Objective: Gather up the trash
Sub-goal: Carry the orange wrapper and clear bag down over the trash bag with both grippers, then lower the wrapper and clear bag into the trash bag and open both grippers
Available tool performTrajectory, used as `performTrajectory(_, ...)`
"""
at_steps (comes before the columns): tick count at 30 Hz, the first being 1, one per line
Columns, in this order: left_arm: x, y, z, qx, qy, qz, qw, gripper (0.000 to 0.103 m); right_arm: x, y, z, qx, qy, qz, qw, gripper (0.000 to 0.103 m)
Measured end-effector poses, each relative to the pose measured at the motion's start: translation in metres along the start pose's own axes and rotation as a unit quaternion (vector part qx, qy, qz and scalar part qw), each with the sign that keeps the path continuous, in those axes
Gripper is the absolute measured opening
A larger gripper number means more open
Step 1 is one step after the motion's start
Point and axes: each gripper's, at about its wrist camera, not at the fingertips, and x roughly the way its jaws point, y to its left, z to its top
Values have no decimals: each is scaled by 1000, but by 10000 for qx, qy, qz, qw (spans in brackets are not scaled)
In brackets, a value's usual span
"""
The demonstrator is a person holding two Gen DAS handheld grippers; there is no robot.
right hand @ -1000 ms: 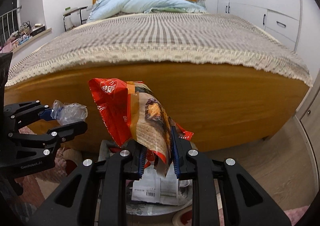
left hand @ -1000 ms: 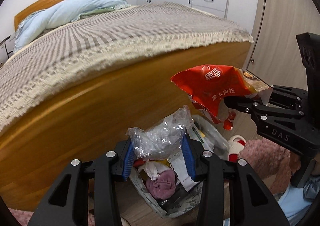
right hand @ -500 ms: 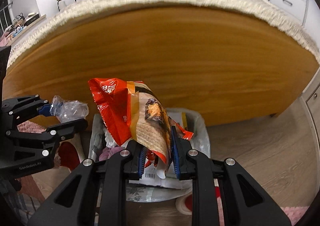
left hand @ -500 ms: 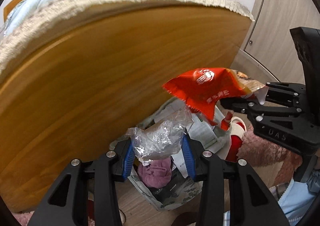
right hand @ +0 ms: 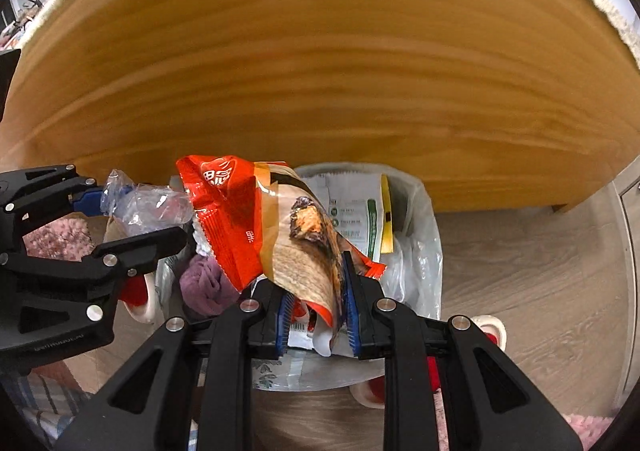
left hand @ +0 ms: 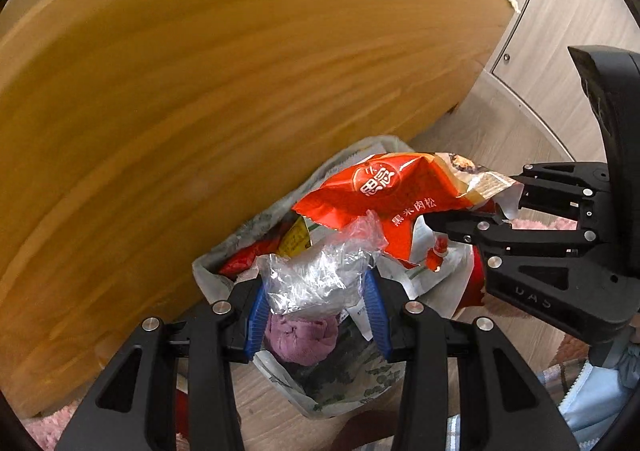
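My left gripper [left hand: 316,303] is shut on a crumpled clear plastic wrapper [left hand: 316,277], held just above an open trash bag [left hand: 344,387] on the floor. My right gripper [right hand: 316,311] is shut on a red and tan snack packet [right hand: 264,223], which hangs over the same trash bag [right hand: 420,251]. In the left wrist view the snack packet [left hand: 384,195] sticks out from the right gripper [left hand: 504,207] at the right. In the right wrist view the clear wrapper [right hand: 148,203] shows in the left gripper [right hand: 132,211] at the left. The bag holds paper packaging and a purple cloth [left hand: 300,339].
A wooden bed footboard [right hand: 320,71] stands right behind the bag. Red and white slippers [right hand: 488,331] lie beside the bag on the wood floor [right hand: 540,271]. A pink rug [right hand: 56,239] lies to the left. A closet door [left hand: 560,31] is at the right.
Both grippers have come down and tipped toward the floor with their trash still held. The bed top has slid out of view, and the trash bag now sits directly under the wrapper and the packet.
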Motion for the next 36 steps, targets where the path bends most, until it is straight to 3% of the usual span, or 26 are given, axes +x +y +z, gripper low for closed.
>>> performTrajectory(22, 78, 14, 0, -511, 1271, -275, 9902, 40, 64, -22, 13, 609, 1094, 217, 9919, 22)
performTrajectory(36, 122, 32, 4, -814, 1785, -268, 9802, 40, 94, -32, 25, 834, 1436, 483, 9849, 22)
